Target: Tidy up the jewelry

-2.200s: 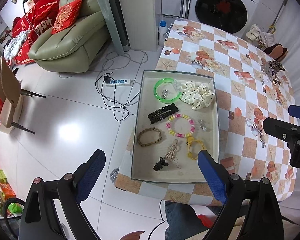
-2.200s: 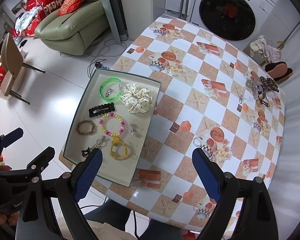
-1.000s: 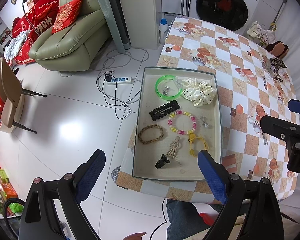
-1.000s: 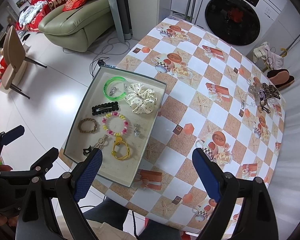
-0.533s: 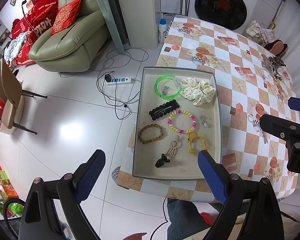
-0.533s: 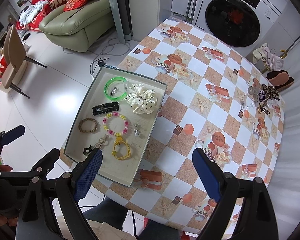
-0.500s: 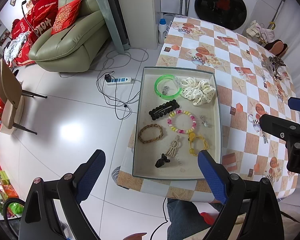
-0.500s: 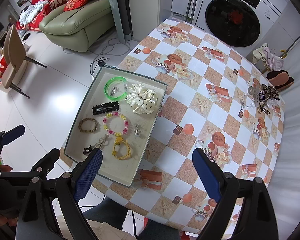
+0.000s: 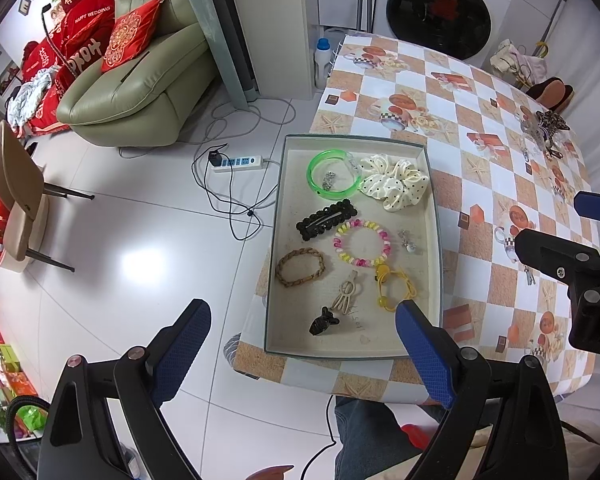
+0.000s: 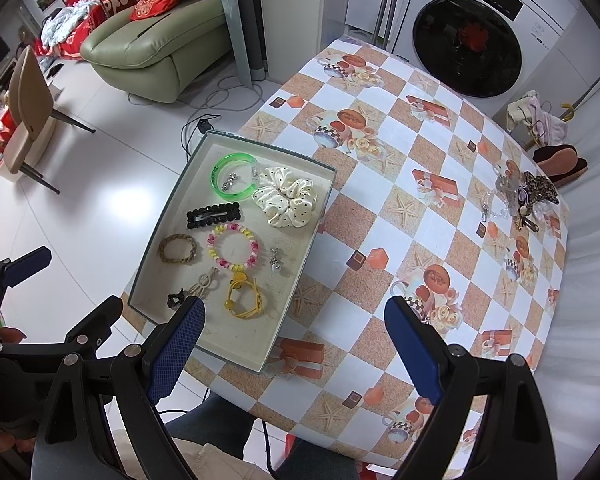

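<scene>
A shallow grey tray sits at the table's left edge. It holds a green bangle, a cream dotted scrunchie, a black clip, a pink-yellow bead bracelet, a braided brown bracelet, a yellow cord bracelet and small charms. A pile of loose jewelry lies at the table's far right. My left gripper is open and empty, high above the tray's near end. My right gripper is open and empty, high above the table.
The table carries a checked orange-and-white cloth. A washing machine stands behind it. A green sofa, a power strip with cables and a chair are on the floor to the left.
Both grippers have drifted only slightly; the view has barely shifted. Nothing on the table or in the tray has moved.
</scene>
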A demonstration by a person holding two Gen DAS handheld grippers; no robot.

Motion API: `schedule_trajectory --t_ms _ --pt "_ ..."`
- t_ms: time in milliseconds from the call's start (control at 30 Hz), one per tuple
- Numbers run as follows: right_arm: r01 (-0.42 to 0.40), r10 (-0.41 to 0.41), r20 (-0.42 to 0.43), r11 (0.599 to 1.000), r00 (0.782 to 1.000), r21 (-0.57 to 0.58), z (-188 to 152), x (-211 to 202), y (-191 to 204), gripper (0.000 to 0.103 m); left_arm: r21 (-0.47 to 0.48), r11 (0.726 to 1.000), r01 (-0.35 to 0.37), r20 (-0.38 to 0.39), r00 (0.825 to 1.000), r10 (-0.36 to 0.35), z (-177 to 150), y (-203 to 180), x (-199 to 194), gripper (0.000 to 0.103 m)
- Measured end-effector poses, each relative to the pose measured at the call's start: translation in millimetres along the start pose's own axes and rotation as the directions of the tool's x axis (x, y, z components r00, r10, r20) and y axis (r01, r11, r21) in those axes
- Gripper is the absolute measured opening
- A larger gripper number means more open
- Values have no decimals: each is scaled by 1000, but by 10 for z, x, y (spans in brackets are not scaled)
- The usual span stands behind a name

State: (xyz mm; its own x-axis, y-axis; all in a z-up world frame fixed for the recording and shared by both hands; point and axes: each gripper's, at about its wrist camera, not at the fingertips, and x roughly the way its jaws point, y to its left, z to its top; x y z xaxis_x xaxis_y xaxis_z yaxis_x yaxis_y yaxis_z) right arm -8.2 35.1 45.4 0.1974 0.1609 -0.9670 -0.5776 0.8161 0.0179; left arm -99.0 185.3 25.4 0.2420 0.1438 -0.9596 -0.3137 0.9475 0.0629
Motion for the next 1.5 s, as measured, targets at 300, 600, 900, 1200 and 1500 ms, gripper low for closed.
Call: schedule_trajectory --t_ms 300,600,900,1200,1500 --pt "1 -1 1 1000 1000 1 -5 -7 15 93 0 1000 -1 1 1000 1 -6 -2 -3 97" --pt "2 -2 1 1000 1000 2 -7 -11 23 93 1 1000 -2 1 1000 2 -11 -7 -6 97" --pt "3 -3 2 1000 1000 1 -12 -10 24 93 -1 1000 -2 1 1000 2 -13 -12 -9 97" --pt "3 -3 2 1000 1000 1 -19 -10 32 93 -3 1000 -2 0 1000 2 -13 -19 -5 97" --pt "3 -3 2 1000 1000 1 -23 -15 45 93 1 1000 -9 6 1000 9 -53 -18 -15 97"
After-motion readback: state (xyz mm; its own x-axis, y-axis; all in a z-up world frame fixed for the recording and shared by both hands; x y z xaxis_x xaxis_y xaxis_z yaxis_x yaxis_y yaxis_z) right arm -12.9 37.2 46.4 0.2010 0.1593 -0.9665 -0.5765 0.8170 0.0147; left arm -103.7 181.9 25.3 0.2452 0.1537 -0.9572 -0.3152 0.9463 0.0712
